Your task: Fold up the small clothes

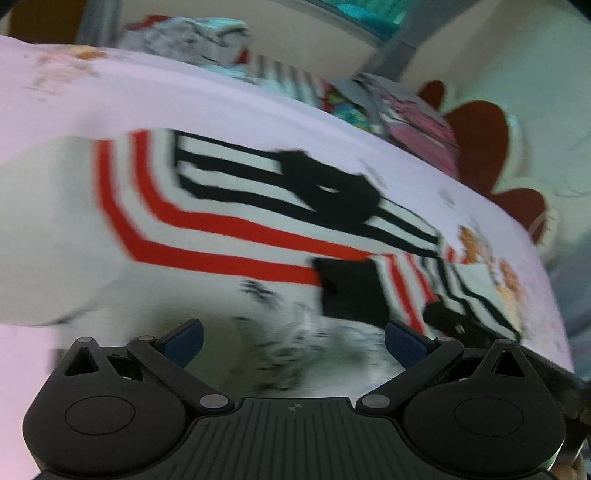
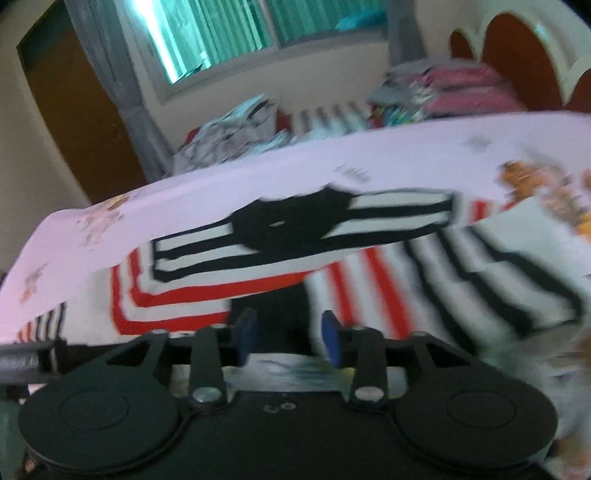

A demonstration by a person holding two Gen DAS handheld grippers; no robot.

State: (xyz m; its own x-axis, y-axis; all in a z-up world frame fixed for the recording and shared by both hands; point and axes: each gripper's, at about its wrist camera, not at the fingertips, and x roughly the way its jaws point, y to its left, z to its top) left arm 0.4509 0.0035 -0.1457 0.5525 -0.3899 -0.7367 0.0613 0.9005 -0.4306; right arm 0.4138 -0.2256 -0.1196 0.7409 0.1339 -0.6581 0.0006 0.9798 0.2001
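Note:
A small white shirt (image 1: pixel 236 206) with red and black stripes and a black collar lies on a pale pink sheet (image 1: pixel 221 99). It also shows in the right wrist view (image 2: pixel 295 254). My left gripper (image 1: pixel 293 341) is open, wide apart, just above the shirt's lower white part with a grey print. My right gripper (image 2: pixel 289 338) is open with a narrower gap and hovers over the shirt near a black patch. Neither holds cloth. Both views are blurred by motion.
A pile of other clothes (image 2: pixel 236 129) lies at the far edge of the bed, with pink folded items (image 2: pixel 461 88) beside a red and white headboard (image 1: pixel 480 144). A window (image 2: pixel 221 33) and a brown door (image 2: pixel 74 122) stand behind.

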